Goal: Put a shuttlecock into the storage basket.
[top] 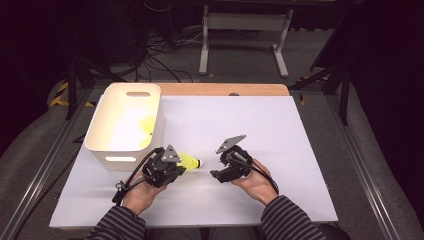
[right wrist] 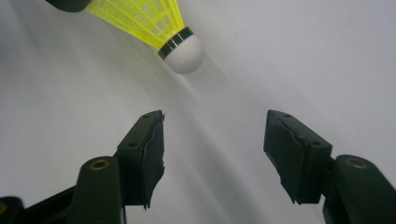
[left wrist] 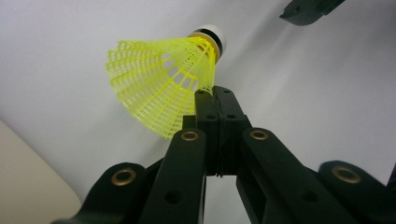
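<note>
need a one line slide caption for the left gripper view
Left gripper pinches the skirt edge of a yellow shuttlecock above the white table.

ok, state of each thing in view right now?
shuttlecock: held off the table by its yellow skirt, cork end toward the right hand-held gripper
left hand-held gripper: shut on the skirt's edge
right hand-held gripper: open, nothing between the jaws
bin: upright on the table, looks empty
</note>
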The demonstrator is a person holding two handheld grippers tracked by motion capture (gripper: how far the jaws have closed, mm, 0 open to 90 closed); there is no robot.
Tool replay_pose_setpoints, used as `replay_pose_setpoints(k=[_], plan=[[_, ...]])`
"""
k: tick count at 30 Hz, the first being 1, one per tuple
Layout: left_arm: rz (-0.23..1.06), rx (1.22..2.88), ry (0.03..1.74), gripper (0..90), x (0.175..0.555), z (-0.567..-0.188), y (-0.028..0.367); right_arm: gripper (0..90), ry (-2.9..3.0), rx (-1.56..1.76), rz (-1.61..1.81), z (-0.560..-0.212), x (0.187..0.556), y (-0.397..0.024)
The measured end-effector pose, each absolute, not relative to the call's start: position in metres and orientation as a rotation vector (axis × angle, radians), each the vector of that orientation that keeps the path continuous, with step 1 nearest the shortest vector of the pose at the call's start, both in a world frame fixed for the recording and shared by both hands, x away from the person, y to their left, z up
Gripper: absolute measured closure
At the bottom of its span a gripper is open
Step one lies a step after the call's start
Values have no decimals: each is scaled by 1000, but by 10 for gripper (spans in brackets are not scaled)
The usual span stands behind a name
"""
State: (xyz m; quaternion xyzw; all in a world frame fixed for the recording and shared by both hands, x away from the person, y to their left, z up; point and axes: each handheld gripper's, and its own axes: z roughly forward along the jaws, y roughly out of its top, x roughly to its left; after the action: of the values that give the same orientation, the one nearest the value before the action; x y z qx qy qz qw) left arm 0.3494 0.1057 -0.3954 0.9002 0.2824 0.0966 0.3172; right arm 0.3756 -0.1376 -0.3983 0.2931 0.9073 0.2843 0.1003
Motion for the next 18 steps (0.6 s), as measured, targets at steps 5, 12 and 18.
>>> replay_pose_setpoints(k=[5,12,18], plan=[[258,2369,748,900,349,-395,107,376,2659,889,858,-400,374,-146],[248,2366,753,900,348,-394,110,344,2626,912,893,-401,370,-157],[250,2363,757,900,348,-394,111,320,2576,944,950,-399,367,-171]])
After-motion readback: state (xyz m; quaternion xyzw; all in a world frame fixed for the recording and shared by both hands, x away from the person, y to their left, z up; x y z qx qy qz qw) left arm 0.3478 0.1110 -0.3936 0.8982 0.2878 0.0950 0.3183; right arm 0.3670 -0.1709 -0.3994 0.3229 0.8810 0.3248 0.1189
